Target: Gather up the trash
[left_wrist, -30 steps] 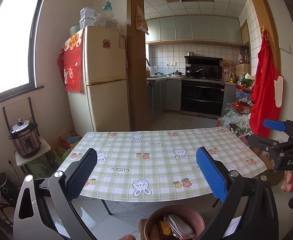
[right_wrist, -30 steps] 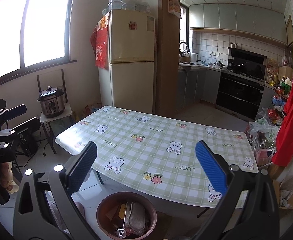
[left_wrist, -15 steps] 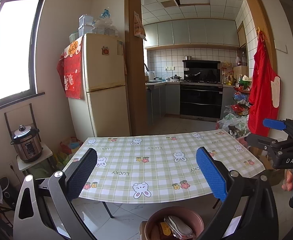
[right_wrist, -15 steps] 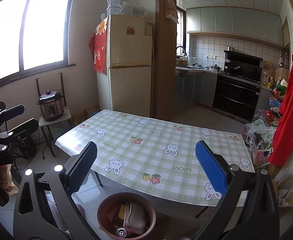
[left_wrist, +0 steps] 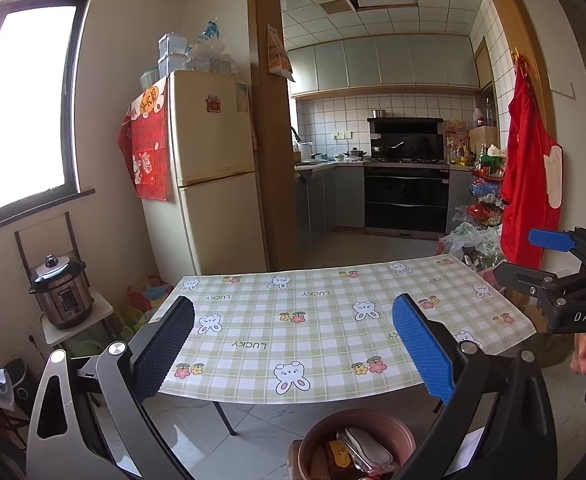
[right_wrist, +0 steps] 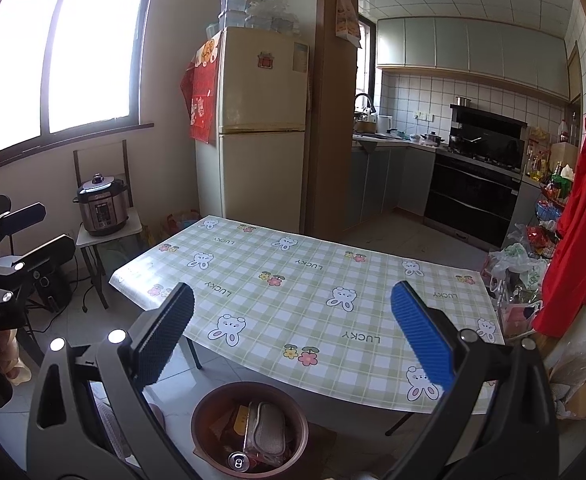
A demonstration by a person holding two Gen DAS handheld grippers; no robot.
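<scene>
A pink round trash bin [right_wrist: 249,432] stands on the floor at the table's near edge, holding a can, wrappers and a flat grey pouch; it also shows in the left wrist view [left_wrist: 357,446]. My left gripper [left_wrist: 293,350] is open and empty, held above the bin and facing the table [left_wrist: 313,320]. My right gripper [right_wrist: 291,346] is open and empty, also above the bin. Each gripper shows at the edge of the other's view: the right one [left_wrist: 561,276] and the left one [right_wrist: 17,236]. No trash shows on the table [right_wrist: 305,292].
A green checked cloth covers the table. A pressure cooker [right_wrist: 101,204] sits on a small stand at left. A fridge [right_wrist: 261,128] stands behind, the kitchen beyond. Plastic bags [right_wrist: 521,264] and a red apron [right_wrist: 585,216] are at right.
Both grippers have pulled back and tilted up a little; the table looks lower and farther in both views. Both stay open and empty.
</scene>
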